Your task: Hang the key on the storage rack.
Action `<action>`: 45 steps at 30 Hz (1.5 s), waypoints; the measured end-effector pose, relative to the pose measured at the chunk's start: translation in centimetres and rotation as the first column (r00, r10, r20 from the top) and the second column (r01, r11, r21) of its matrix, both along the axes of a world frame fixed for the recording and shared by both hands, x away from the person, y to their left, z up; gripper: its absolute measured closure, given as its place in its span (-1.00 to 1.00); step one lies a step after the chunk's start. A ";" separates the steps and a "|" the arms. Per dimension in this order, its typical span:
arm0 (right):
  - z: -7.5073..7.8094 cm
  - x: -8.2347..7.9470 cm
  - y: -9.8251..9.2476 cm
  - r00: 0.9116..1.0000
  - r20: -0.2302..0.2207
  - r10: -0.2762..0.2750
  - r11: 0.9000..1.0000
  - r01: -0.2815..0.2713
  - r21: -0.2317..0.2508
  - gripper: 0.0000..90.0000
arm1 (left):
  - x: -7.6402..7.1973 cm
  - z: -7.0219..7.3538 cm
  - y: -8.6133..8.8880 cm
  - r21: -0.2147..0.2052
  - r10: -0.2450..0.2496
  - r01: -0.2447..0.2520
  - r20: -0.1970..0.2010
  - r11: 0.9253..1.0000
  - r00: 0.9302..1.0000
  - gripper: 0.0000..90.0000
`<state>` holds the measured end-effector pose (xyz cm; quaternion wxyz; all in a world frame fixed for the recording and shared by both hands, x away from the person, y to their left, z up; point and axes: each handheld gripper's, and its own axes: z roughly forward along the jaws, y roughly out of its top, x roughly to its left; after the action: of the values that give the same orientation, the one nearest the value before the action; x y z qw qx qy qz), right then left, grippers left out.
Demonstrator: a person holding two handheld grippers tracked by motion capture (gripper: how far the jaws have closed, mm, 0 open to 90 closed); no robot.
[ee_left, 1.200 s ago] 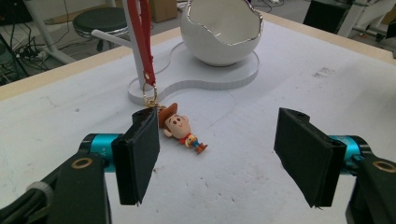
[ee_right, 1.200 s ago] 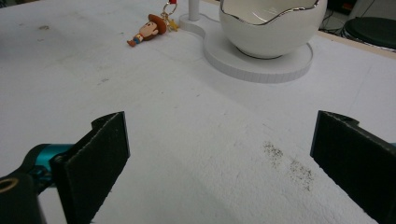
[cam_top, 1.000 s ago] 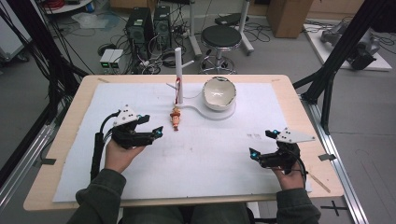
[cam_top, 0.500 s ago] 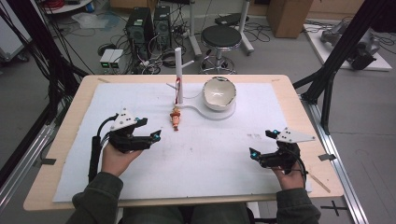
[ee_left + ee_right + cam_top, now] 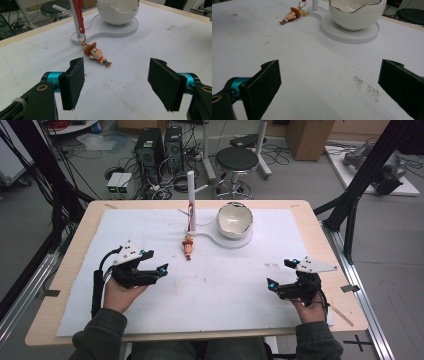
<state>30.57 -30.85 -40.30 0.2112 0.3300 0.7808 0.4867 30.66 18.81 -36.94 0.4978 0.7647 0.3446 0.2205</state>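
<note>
Even, soft overhead light spread across the white table cover [image 5: 240,285], shadows kept faint and short, mild glare caught on the glossy bowl [image 5: 117,11], near jaw pads rendered slightly soft, the high view grainy, far floor dimmer.

White post [image 5: 74,17] cut off at the top edge, egg-shaped bowl [image 5: 357,15] — upper part cropped.
</note>
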 end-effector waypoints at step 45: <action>-0.2 0.1 0.3 1.000 -0.016 -0.004 1.000 0.003 -0.010 -0.92 | -3.6 -1.7 3.7 0.001 0.016 -0.016 -0.005 1.000 1.000 -0.37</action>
<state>30.68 -30.57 -40.54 0.2074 0.3343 0.7844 0.4795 27.09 22.50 -38.62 0.4949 0.7627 0.3520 0.2226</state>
